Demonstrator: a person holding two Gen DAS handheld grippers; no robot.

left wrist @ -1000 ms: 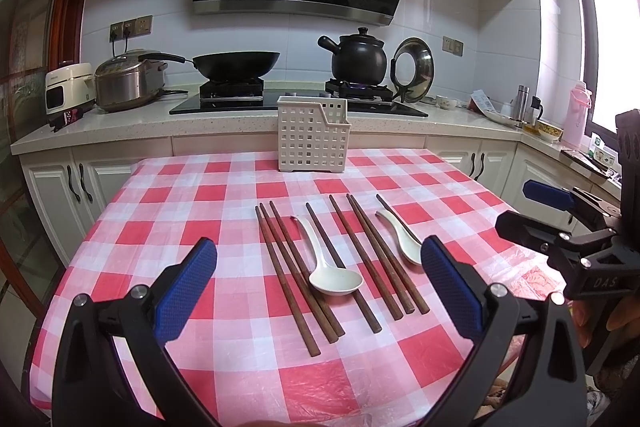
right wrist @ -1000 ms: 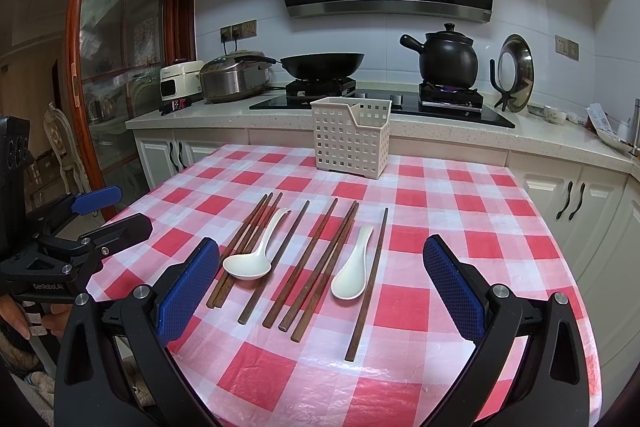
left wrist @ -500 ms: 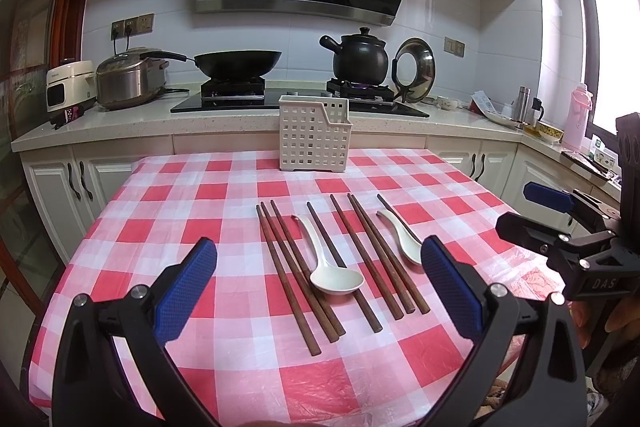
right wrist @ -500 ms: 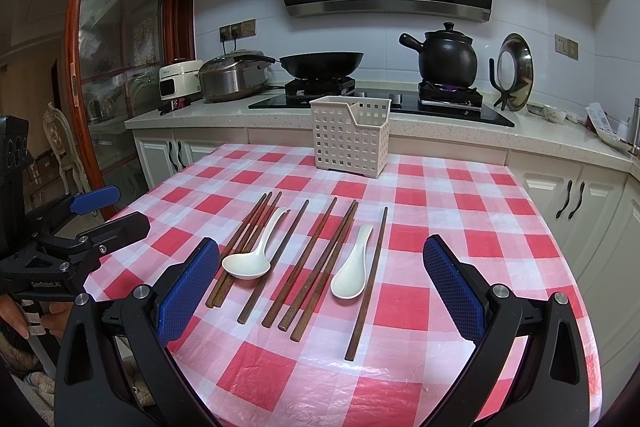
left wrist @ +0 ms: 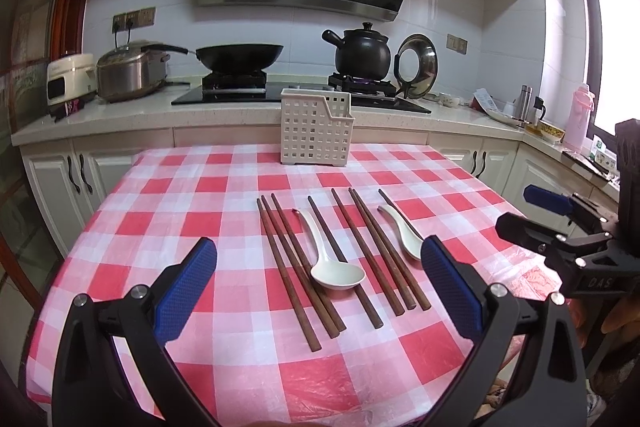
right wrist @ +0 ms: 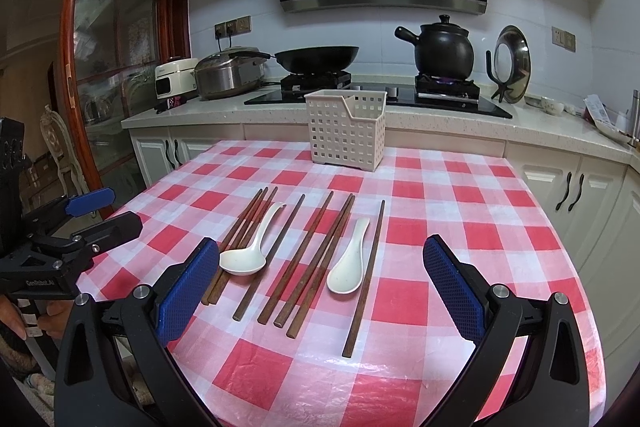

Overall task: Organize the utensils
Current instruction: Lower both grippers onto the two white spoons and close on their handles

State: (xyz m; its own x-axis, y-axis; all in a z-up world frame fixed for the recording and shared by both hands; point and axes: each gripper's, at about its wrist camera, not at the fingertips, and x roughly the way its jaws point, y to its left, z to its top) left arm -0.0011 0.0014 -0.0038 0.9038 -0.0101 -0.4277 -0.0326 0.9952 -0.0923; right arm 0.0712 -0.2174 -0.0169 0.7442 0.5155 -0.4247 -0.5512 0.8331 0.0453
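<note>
Several brown chopsticks and two white spoons lie side by side mid-table on the red-checked cloth. One spoon sits among the left sticks, the other spoon further right. A white lattice utensil holder stands upright at the table's far edge. My left gripper hovers open over the near edge, nothing between its blue pads. My right gripper is open too, empty, short of the utensils. Each gripper also shows in the other's view: the right gripper at the right, the left gripper at the left.
Behind the table runs a counter with a hob, a black wok, a black clay pot, a steel cooker and a lid on a stand. A hand holds the left gripper's handle.
Both grippers stay open and nearly still; the views drift only slightly. The utensils and holder have not moved.
</note>
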